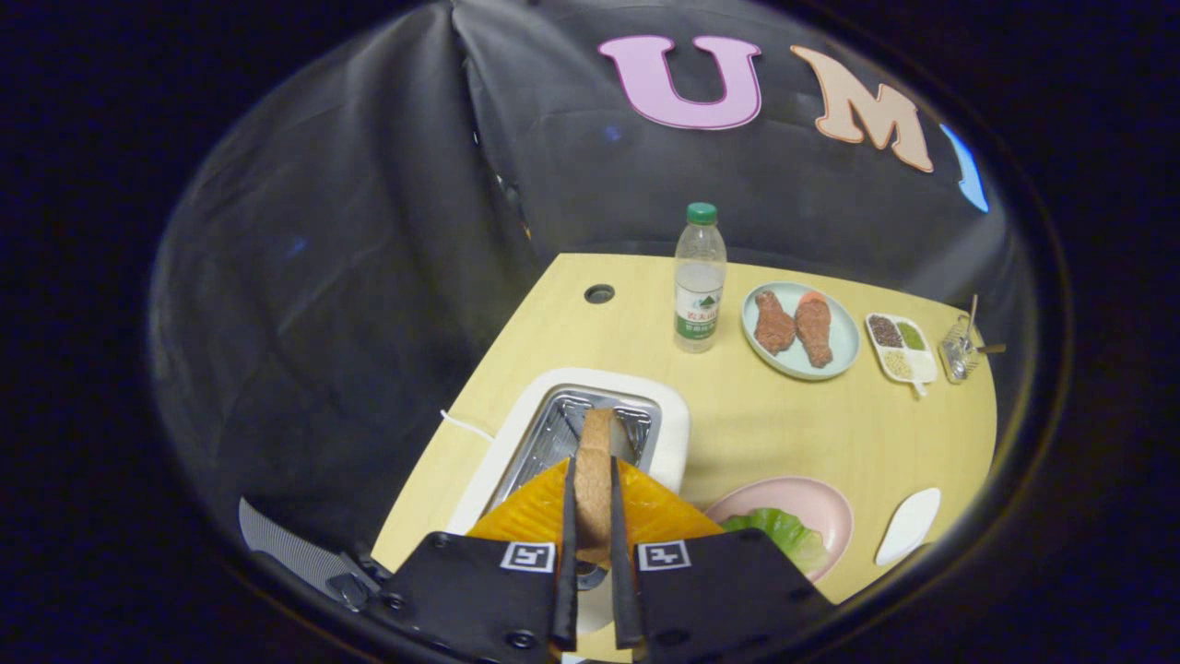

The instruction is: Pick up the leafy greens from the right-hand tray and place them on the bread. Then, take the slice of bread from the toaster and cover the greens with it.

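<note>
My gripper (592,480) is shut on a slice of bread (595,452), held edge-on between both fingers. The slice hangs just above the slot of the white toaster (666,415), whose metal rack shows beyond the fingers. To the right of the fingers sits a pink plate (820,503) with leafy greens (784,535) lying on it; whatever is under the greens is hidden.
On the far side of the wooden table (784,433) stand a water bottle (699,277), a pale blue plate with two pieces of meat (800,327), a small divided dish of seasonings (900,347) and a wire holder (959,349). A white oval dish (908,526) lies at the right.
</note>
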A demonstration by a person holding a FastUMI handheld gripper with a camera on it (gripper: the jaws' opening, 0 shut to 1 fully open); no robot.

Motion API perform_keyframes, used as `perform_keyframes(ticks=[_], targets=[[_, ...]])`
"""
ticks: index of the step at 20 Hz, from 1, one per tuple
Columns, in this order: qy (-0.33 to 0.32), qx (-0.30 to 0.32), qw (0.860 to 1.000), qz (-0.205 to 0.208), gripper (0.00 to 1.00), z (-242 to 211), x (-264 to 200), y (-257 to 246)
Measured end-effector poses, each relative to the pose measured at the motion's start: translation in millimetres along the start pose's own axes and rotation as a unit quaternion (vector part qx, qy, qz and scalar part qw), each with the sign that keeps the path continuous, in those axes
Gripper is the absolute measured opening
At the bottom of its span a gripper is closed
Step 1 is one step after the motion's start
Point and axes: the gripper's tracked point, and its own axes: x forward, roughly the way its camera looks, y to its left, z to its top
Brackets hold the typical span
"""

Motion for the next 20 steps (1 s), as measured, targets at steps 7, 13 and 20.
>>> perform_keyframes(ticks=[7, 13, 20], targets=[[-0.019, 0.032, 0.998, 0.042, 0.19, 24, -23, -4], [-0.060, 0.072, 0.993, 0.072, 0.18, 61, -61, -31], [-0.107, 0.121, 0.983, 0.082, 0.18, 97, -100, -89]])
